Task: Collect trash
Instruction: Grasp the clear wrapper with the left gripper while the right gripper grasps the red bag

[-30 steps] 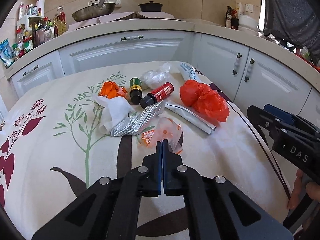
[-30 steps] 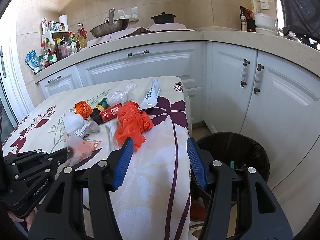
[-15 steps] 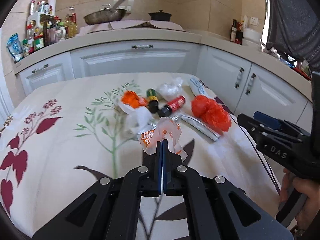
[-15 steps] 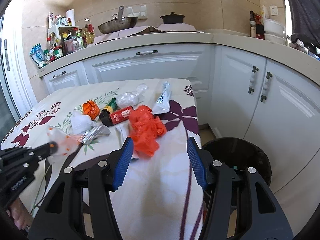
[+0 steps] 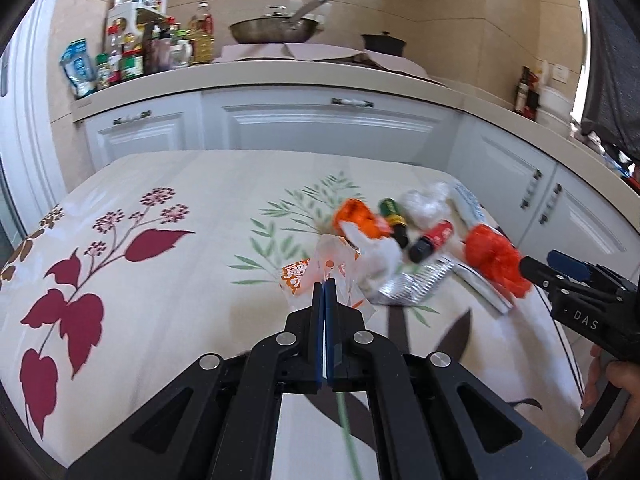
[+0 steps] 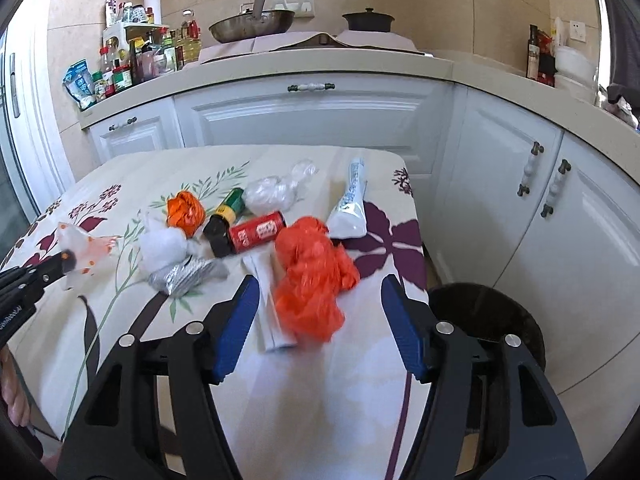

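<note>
The clear wrapper with orange print [image 5: 320,270], which lay flat on the table [image 5: 192,280] a second ago, now hangs clear of the cloth, pinched in the left hand-held gripper [image 5: 325,286], and it sits to the left of the trash pile rather than in front of it. The right hand-held gripper [image 6: 316,312] has just been opening wider, nothing between its jaws, and it now frames the crumpled red bag [image 6: 312,276] more closely.
</note>
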A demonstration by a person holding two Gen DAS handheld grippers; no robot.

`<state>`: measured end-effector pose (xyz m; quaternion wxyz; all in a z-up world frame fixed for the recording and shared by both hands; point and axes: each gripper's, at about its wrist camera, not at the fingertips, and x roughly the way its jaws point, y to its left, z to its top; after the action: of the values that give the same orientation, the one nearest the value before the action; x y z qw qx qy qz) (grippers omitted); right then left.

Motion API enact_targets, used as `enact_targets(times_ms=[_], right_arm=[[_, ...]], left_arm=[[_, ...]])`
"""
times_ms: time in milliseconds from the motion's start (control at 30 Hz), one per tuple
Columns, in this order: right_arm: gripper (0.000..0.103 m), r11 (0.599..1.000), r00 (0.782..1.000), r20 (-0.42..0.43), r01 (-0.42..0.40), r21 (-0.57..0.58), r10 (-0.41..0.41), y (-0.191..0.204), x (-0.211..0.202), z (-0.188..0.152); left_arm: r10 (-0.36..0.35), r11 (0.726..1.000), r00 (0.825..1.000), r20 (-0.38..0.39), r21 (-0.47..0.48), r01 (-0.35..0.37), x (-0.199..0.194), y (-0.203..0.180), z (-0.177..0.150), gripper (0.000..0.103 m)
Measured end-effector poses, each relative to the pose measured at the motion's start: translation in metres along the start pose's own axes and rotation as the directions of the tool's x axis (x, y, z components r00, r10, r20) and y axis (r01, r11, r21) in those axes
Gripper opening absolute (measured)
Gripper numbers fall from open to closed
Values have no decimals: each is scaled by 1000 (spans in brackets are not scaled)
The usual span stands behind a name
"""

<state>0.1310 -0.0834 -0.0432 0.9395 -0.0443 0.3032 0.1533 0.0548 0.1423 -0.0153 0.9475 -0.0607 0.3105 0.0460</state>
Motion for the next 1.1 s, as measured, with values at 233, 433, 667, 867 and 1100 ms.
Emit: enact_targets(times_ms=[233,433,667,867,1100], right_arm=[[42,1000,998,-65,-19,-1,19,-2,22,10],[16,998,993,-105,-57,15,58,-7,29,9],[13,1000,1000,-17,-10,14,11,-16,6,7],[13,999,999,33,18,34,-19,-31,-14,4],[13,995,996,65,63,80,-68,-60,-36,-6]], left_arm=[[33,999,999,0,-27,-33,7,14,8,1],[29,999,1000,-3,-37,-30,9,15,8,1],[10,1000,1000,12,-23,-10,4,5,10,1],[-25,1000,999,30,1,25,-2,-16,14,1],[-102,994,994,35,48,101,-6,-57,17,1]])
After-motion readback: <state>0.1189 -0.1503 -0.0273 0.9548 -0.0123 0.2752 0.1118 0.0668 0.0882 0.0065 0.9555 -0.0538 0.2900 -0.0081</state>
